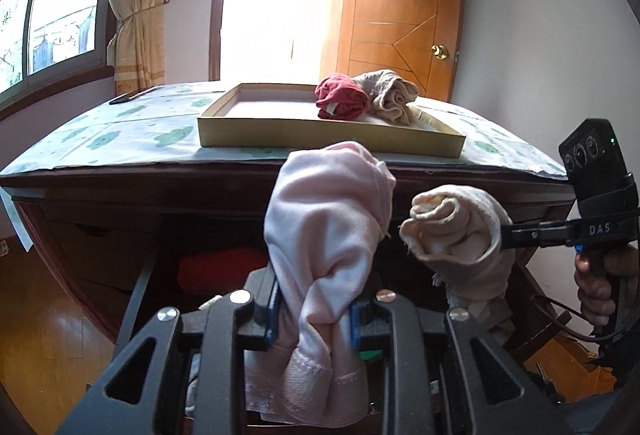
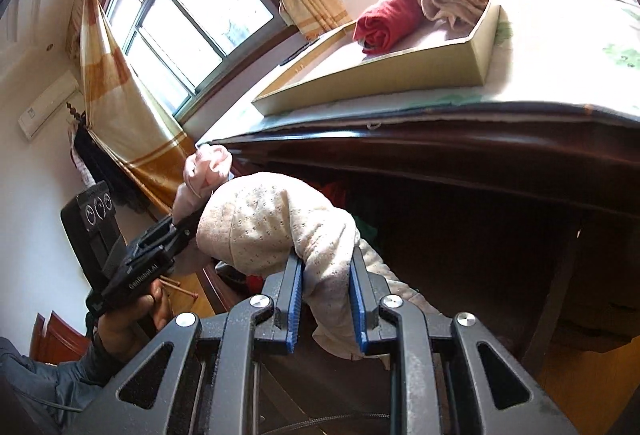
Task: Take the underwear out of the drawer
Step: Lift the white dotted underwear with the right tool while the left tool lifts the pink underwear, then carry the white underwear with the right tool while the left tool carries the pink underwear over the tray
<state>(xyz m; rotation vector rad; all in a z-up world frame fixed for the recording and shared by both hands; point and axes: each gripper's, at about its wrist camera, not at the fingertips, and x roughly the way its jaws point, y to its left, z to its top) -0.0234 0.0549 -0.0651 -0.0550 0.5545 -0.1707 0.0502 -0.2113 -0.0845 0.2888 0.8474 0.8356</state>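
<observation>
- Left claw [image 1: 314, 319]: closed on a pink underwear [image 1: 328, 231], which stands up out of the blue pads as a long bundle, its waistband hanging below them. The bundle's long axis runs up and away from the claw, toward the near edge of the counter [image 1: 120, 139].
- Right claw [image 2: 326, 299]: clamped on a cream dotted underwear [image 2: 276, 227]; the cloth arches up and over to the left of the pads, with a tail hanging beneath.
- Both garments are lifted clear of the open drawer [image 1: 192, 259], below the counter's near edge; a red item remains inside it.
- In the left wrist view the two bundles hang side by side, near each other but apart, the cream one to the right.
- Cardboard tray [image 1: 320, 145]: rests on the counter just beyond its near edge, directly ahead of and above both claws. The left claw appears the more squarely lined up with it.
- A rolled red garment [image 1: 341, 97] and a beige garment [image 1: 390, 97] lie touching in the tray's far right corner; its left part is bare, probably the place for the held pair.
</observation>
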